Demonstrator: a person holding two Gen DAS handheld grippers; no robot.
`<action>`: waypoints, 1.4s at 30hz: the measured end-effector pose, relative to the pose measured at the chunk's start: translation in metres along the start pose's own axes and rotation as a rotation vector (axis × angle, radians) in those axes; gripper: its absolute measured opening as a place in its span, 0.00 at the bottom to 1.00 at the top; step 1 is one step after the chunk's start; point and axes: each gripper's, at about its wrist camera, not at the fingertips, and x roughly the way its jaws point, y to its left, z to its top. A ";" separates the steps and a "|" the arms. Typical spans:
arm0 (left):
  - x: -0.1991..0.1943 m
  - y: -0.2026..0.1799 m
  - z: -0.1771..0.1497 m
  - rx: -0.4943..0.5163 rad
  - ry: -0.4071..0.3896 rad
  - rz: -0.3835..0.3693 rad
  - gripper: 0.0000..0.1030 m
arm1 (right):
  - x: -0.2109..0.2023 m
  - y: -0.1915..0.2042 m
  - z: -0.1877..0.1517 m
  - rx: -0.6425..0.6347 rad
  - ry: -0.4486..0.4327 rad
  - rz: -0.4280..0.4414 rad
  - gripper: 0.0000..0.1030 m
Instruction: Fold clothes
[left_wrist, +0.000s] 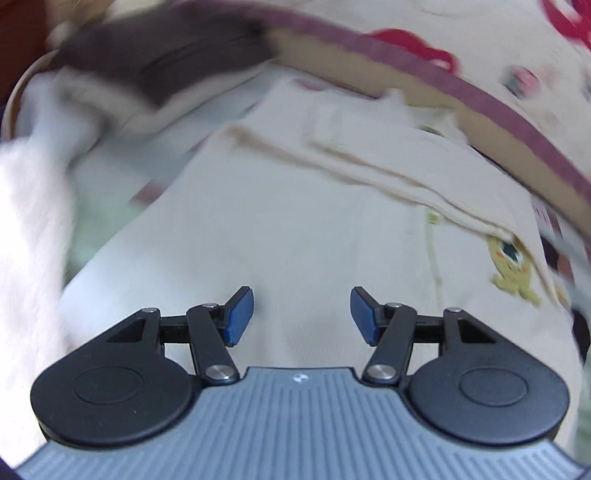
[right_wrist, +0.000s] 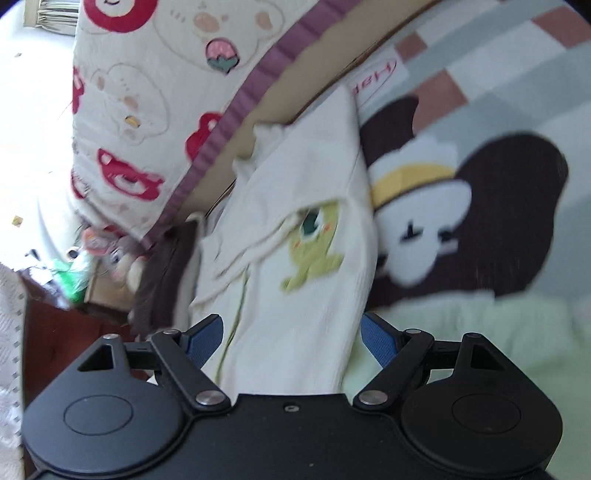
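1. Cream garment (left_wrist: 295, 229) with a yellow-green cartoon creature (right_wrist: 314, 251) embroidered on it, lying partly folded on a bed, one folded flap crossing its upper part.
2. Under it, a bedsheet (right_wrist: 480, 110) printed with grey and pink squares and a large dark-brown cartoon figure (right_wrist: 517, 221); pale green fabric (right_wrist: 480, 332) just beside the garment's near edge.
3. Left gripper (left_wrist: 302, 315) hovering over the plain cream cloth, blue pads (left_wrist: 240, 317) spread wide, nothing between them.
4. Right gripper (right_wrist: 293, 341) spread wide too, with the garment's near end lying between the pads; contact not clear.
5. Beyond the garment, a purple-edged tan band (right_wrist: 266, 74) and a cream blanket (right_wrist: 147, 74) with red bear faces.
6. Dark brown cloth (left_wrist: 166, 55) and white fabric (left_wrist: 29, 221) off to the left in the left wrist view, all blurred.
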 end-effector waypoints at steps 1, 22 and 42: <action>-0.006 0.008 0.003 0.002 -0.026 0.049 0.56 | -0.002 0.001 -0.002 -0.005 0.018 0.021 0.83; -0.031 0.127 0.000 -0.116 0.342 0.099 0.66 | 0.067 0.036 -0.023 -0.467 0.722 -0.120 0.54; -0.084 0.053 -0.023 0.058 0.151 0.284 0.39 | 0.080 0.040 -0.070 -0.599 0.951 -0.061 0.60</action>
